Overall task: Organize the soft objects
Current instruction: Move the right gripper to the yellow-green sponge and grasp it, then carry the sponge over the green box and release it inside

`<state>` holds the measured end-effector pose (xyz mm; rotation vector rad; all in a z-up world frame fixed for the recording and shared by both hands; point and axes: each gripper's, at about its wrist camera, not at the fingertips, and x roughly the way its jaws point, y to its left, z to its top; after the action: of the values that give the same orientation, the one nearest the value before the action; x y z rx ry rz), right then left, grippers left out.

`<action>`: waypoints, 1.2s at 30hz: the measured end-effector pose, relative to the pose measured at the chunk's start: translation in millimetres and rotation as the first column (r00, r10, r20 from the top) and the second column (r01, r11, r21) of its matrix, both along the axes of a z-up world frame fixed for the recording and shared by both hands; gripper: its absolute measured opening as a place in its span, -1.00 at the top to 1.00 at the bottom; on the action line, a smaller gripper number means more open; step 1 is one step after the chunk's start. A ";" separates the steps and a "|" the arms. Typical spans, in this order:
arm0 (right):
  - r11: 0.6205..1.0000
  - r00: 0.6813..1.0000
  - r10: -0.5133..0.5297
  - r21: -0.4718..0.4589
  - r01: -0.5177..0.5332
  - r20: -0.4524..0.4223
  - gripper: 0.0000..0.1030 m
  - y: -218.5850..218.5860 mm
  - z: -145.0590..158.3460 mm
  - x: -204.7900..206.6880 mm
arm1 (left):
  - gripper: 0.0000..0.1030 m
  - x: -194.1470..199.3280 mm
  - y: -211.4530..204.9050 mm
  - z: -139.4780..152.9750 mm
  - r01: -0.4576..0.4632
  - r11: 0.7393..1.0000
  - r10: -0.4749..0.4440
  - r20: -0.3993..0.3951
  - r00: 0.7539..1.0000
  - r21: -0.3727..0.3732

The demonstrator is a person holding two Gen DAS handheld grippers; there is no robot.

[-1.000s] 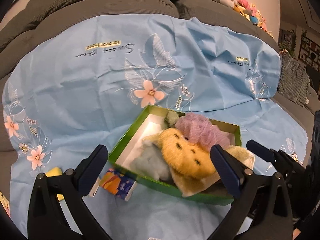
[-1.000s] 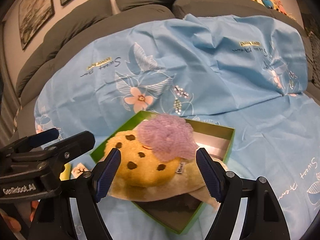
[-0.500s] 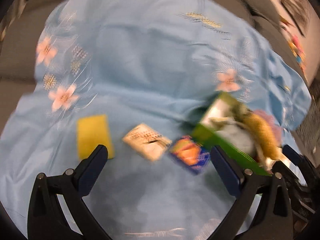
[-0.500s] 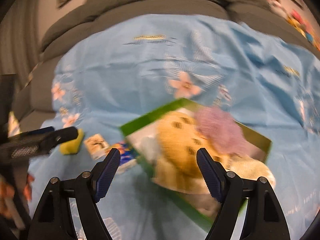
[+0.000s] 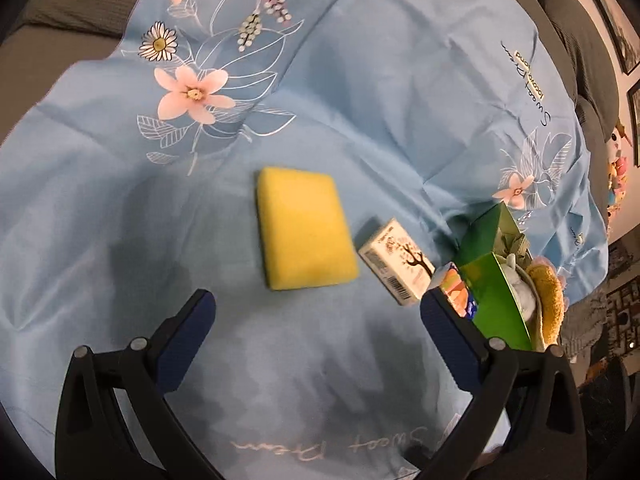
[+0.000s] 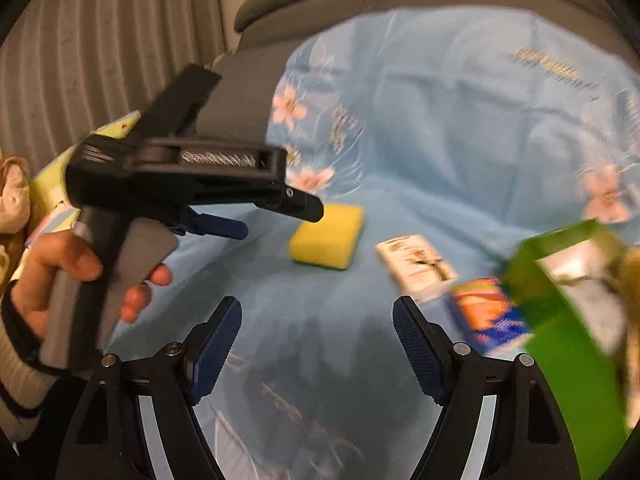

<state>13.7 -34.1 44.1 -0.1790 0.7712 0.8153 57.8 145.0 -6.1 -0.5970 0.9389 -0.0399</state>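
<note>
Left gripper (image 5: 316, 312) hangs wide and empty over the blue floral sheet (image 5: 400, 100); right gripper (image 6: 316, 328) likewise wide, holding nothing; just beyond lies the yellow sponge (image 5: 305, 232), beside it a small white carton (image 5: 396, 266); farther right, the green box (image 5: 494, 294) holding plush toys (image 5: 546, 300).

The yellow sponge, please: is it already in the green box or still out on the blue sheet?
Out. The yellow sponge lies flat on the blue sheet, apart from the green box.

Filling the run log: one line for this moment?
left tool: open, empty | right tool: open, empty | yellow sponge: on sheet | green box: partly filled
</note>
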 end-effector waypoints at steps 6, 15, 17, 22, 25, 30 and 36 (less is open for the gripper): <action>0.999 0.994 0.011 -0.050 -0.016 -0.105 -0.41 52.0 -30.9 39.2 | -0.98 -5.9 31.8 -5.3 -0.058 0.994 0.059 0.008 0.998 -0.091; 0.985 0.989 0.001 -0.168 -0.026 -0.147 -0.40 93.4 -55.2 72.5 | -0.98 0.2 46.5 -10.9 -0.071 0.991 0.071 -0.007 0.997 -0.117; 0.984 0.987 0.006 -0.174 -0.035 -0.162 -0.16 98.7 -60.8 77.3 | -0.98 0.1 49.7 -12.6 -0.082 0.988 0.081 -0.013 0.997 -0.129; 0.987 0.984 -0.024 -0.160 -0.004 -0.174 0.36 96.4 -61.5 81.7 | -0.98 0.4 45.9 -13.8 -0.073 0.989 0.071 -0.018 0.997 -0.131; 0.990 0.978 -0.066 -0.133 0.039 -0.200 0.41 82.7 -57.2 78.9 | -0.98 0.6 35.8 -14.1 -0.037 0.990 0.035 -0.018 0.999 -0.139; 0.997 0.976 -0.033 -0.071 0.018 -0.216 0.41 36.1 -41.8 37.6 | -0.98 -0.7 -2.4 -16.2 0.089 0.982 -0.094 -0.024 0.995 -0.166; 0.996 0.976 -0.083 -0.059 0.072 -0.202 0.41 -47.3 -27.9 -4.7 | -0.98 -11.5 -77.3 -22.1 0.303 0.937 -0.313 -0.035 0.949 -0.172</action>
<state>9.0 -81.4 16.2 -0.1110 0.9872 0.7474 46.4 67.8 -28.2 -0.6012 1.0904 -0.3862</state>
